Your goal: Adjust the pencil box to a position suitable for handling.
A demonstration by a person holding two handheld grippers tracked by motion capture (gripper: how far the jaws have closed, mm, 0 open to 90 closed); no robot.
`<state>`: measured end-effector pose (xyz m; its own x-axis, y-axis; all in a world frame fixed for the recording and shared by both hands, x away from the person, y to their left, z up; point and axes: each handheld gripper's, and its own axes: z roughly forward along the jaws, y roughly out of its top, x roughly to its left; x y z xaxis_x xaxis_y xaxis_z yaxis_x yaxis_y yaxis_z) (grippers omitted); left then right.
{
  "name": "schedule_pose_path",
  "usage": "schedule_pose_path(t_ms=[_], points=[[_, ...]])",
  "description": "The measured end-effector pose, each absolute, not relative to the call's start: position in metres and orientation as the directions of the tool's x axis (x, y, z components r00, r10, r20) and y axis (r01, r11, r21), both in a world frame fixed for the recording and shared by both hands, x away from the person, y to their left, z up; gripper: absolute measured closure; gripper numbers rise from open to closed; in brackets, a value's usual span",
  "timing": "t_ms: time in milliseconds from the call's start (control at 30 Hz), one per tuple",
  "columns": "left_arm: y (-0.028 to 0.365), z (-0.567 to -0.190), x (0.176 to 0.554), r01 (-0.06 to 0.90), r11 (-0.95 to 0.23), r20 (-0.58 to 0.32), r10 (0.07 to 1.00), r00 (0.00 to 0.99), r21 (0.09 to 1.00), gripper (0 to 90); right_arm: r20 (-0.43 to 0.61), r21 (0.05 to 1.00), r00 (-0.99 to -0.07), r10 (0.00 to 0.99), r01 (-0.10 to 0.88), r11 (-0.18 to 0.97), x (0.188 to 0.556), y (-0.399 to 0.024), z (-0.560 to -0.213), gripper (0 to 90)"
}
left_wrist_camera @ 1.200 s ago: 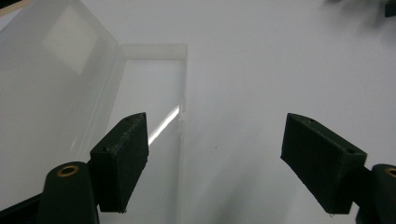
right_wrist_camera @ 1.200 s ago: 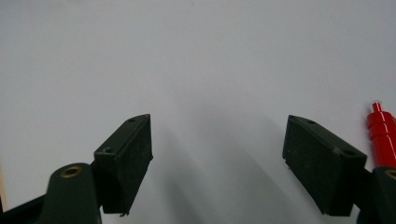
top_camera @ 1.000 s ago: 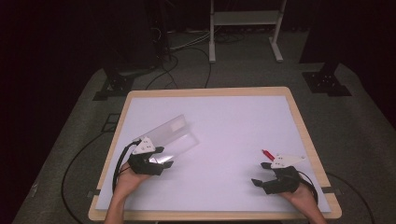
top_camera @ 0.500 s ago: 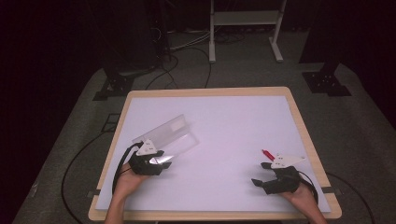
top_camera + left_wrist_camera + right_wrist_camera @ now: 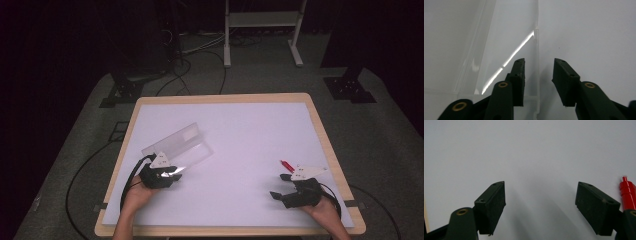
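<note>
While L hand-held gripper (image 5: 537, 82) narrows astride clear box (image 5: 177, 146) edge, no labels legible.

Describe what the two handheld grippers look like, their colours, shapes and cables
Both are black. The left gripper and right gripper each carry a pale grey three-cornered plate on top, and a black cable trails from each body. Seen up close, the left gripper's fingers are blocky matte black pads on black links with brass-coloured rivets; the right gripper's fingers look the same. The forearms show no sleeves.
</note>
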<state>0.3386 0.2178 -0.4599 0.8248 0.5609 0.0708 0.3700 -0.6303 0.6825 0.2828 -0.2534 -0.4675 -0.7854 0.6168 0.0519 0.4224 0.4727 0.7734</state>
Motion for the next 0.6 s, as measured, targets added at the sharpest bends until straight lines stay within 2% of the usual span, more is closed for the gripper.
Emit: schedule_pose_path(t_ms=[200, 600], points=[[0.2195, -0.4600, 0.3381, 0.366, -0.634, 0.074, 0.557, 0.827, 0.682, 74.9, 0.055, 0.777, -0.785, 0.617, 0.421, 0.467, 0.2823, -0.2541, -0.4665, 23.2], [0.2202, -0.4615, 0.3394, 0.373, -0.627, 0.078, 0.572, 0.817, 0.684, 81.8, 0.055, 0.778, -0.783, 0.620, 0.423, 0.465, 0.2819, -0.2561, -0.4660, 23.2]])
